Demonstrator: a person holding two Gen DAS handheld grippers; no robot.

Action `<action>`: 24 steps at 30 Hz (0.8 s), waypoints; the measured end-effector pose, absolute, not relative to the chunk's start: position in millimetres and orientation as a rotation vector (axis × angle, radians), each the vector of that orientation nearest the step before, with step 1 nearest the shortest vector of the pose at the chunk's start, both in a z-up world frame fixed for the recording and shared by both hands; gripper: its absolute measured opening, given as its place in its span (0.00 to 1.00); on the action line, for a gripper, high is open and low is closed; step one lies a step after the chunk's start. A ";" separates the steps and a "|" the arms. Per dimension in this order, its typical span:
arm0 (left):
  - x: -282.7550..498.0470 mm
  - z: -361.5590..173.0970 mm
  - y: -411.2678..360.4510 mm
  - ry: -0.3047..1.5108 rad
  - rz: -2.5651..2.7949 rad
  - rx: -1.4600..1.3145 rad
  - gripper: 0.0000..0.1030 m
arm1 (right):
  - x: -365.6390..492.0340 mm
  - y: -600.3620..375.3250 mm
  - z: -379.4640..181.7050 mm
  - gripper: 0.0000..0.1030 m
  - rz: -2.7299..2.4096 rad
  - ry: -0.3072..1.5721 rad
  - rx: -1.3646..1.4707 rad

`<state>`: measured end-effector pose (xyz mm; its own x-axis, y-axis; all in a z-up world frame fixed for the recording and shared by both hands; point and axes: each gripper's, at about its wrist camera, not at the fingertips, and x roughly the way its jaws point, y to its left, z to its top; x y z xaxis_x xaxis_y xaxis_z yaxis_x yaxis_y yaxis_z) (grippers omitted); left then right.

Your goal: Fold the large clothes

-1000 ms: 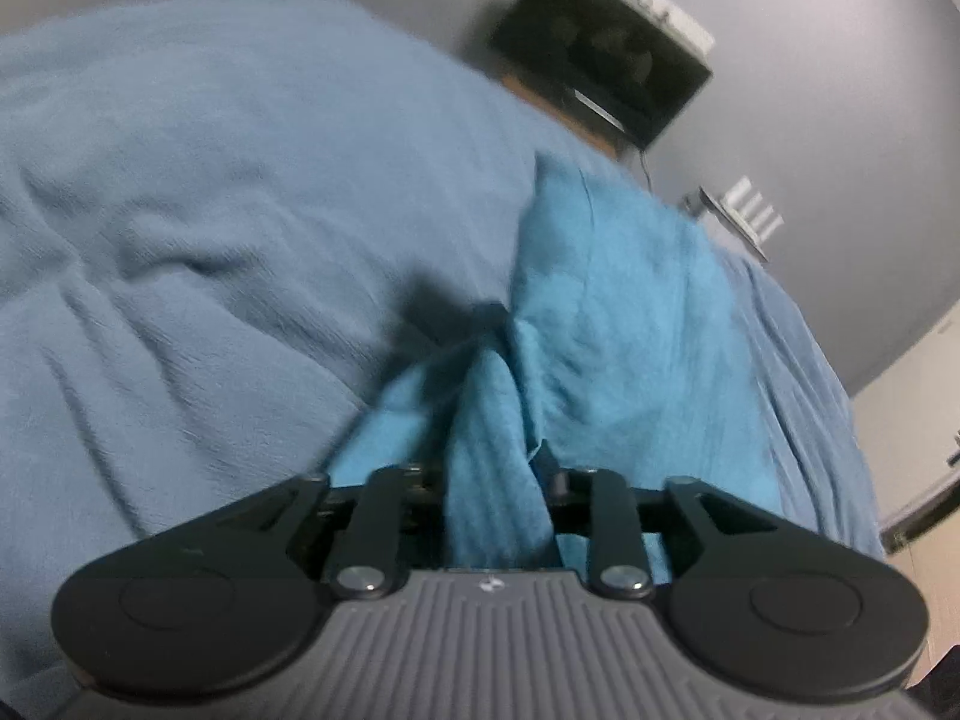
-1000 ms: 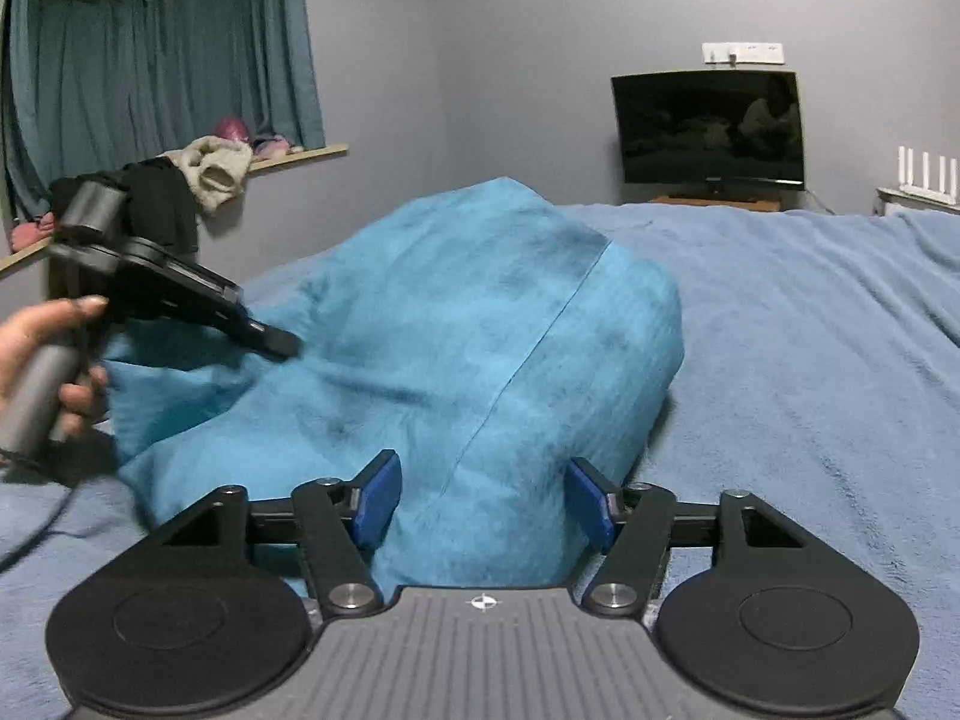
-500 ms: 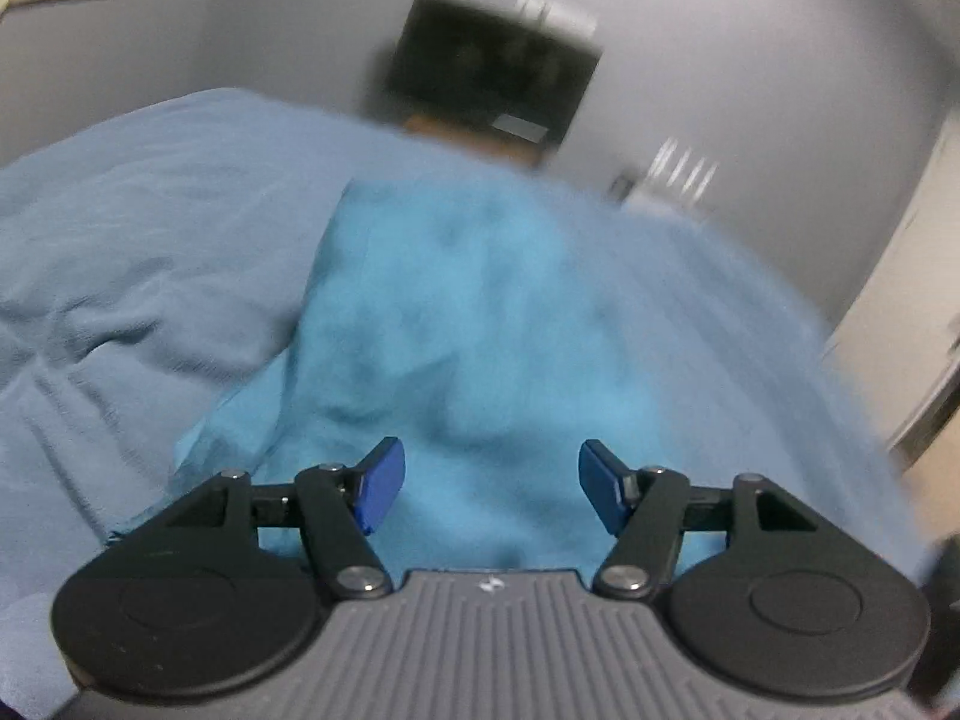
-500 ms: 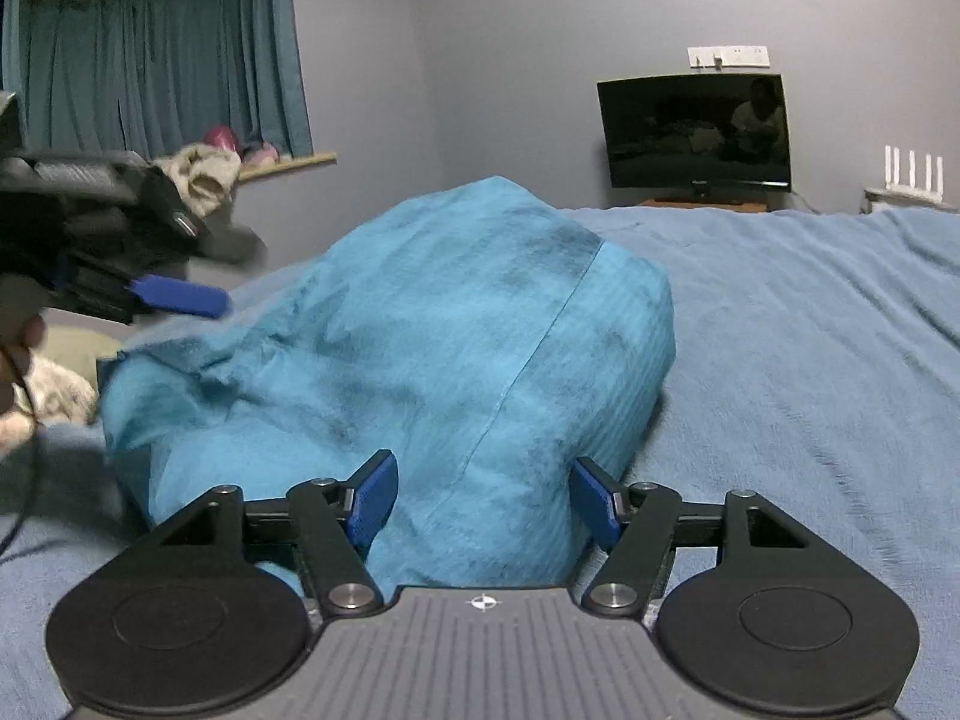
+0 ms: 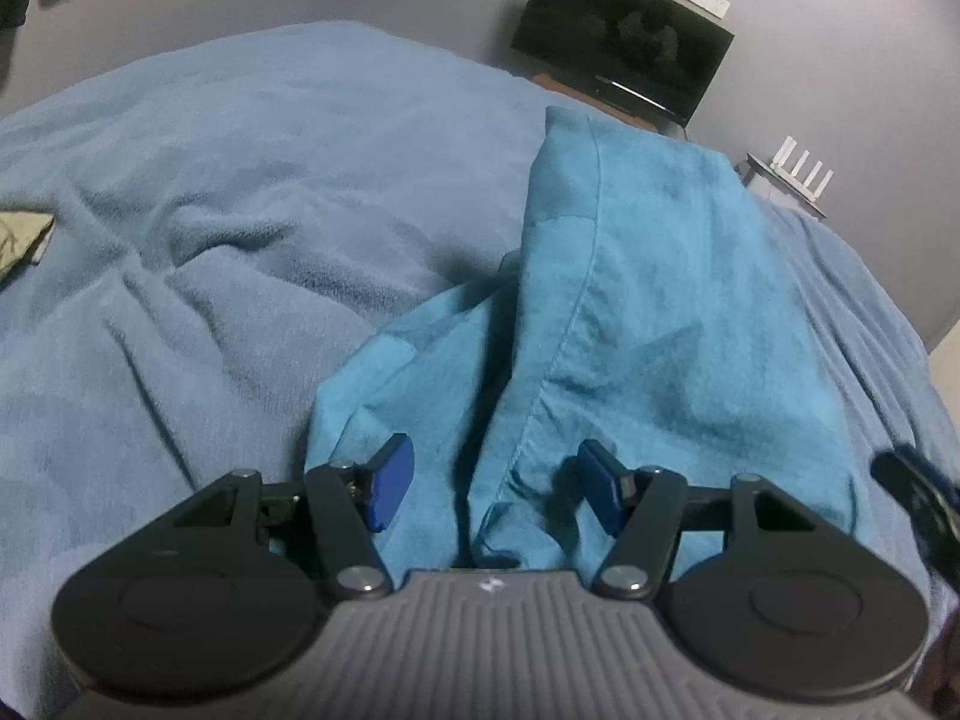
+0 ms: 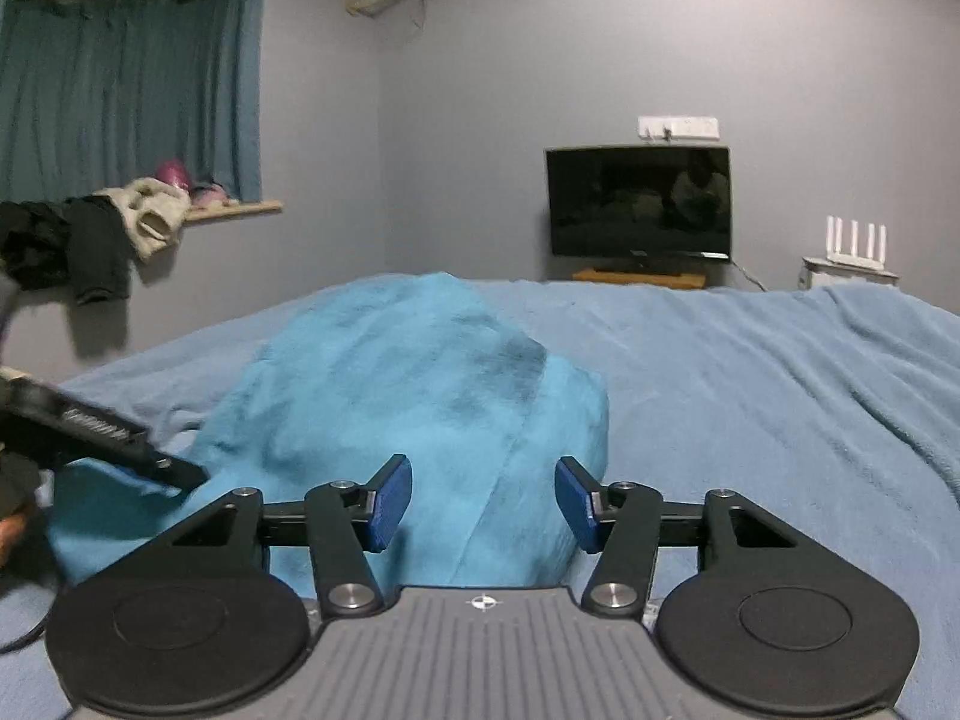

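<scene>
1. Garment of bright teal fabric lies bunched in a heap on the bed, which is covered by a soft pale blue blanket.
2. I see my left gripper with its blue pads spread apart; it holds nothing, and a hemmed fold of the teal fabric sits between the jaws.
3. My right gripper is spread wide as well, and it grips nothing. The near end of the heap is just in front of its fingers.
4. In the right wrist view, the left gripper comes in from the left edge, with its tip at the low left side of the heap.
5. A seam line runs along the garment, from the far end to the near end.
6. Behind the bed, a black flat television stands against the grey wall, and a white router with four antennas is to its right.
7. Dark teal curtains hang at the far left, above a shelf with some clothes on it.
</scene>
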<state>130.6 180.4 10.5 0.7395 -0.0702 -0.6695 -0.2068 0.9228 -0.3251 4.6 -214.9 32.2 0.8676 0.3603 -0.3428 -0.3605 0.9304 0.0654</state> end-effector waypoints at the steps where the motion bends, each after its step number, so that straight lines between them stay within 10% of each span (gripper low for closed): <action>1: 128.6 10.9 179.3 0.735 0.075 -0.396 0.60 | 12.5 -212.0 31.5 0.53 0.358 0.365 0.002; 24: 140.4 -0.4 184.1 0.720 0.088 -0.361 0.60 | 175.8 -57.3 35.0 0.55 0.405 0.496 -0.312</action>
<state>140.4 184.1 -0.4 0.7507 -0.0446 -0.6591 -0.2015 0.9347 -0.2929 175.8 -57.3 35.0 0.8033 0.2978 -0.5158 -0.4461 0.8746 -0.1897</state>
